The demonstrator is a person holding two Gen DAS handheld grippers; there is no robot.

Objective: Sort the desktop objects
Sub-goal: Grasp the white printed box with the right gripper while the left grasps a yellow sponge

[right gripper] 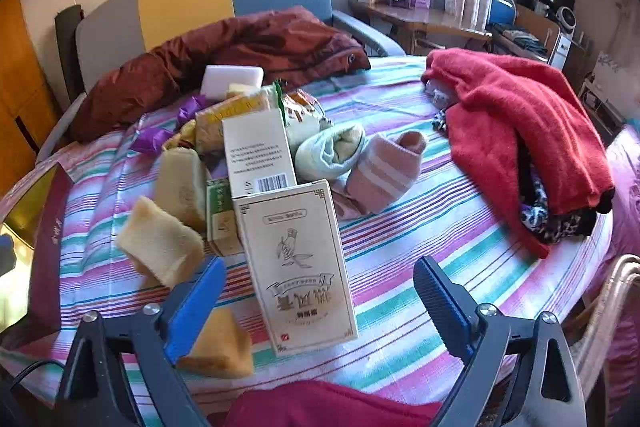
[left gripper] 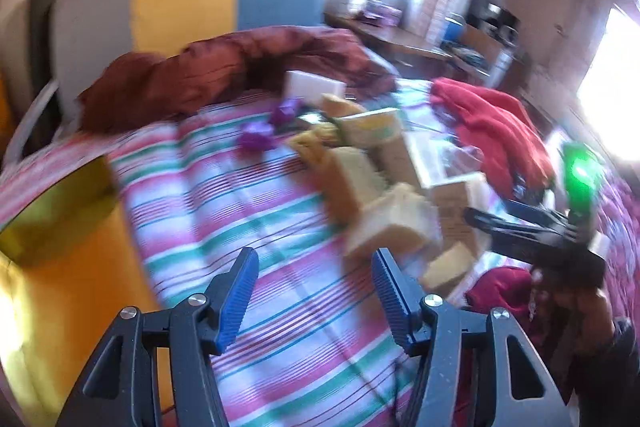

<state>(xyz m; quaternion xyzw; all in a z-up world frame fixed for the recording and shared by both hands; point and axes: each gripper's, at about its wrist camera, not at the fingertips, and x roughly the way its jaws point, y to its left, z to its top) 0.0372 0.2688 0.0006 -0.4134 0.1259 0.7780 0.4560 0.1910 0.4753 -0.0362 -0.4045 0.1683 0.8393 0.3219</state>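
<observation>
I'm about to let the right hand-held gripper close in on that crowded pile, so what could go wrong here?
1. The tall box stands upright on soft bedding among sponges; a nudge from the open right hand-held gripper may topple it.
2. One sponge lies right at its left finger and could get pinched too.
3. The left view is blurred, so aiming there is unreliable.

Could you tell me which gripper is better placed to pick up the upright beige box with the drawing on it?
Right. The right gripper is open with the beige box standing between its fingers. The left gripper is open over bare striped cloth, the pile off to its side.
</observation>
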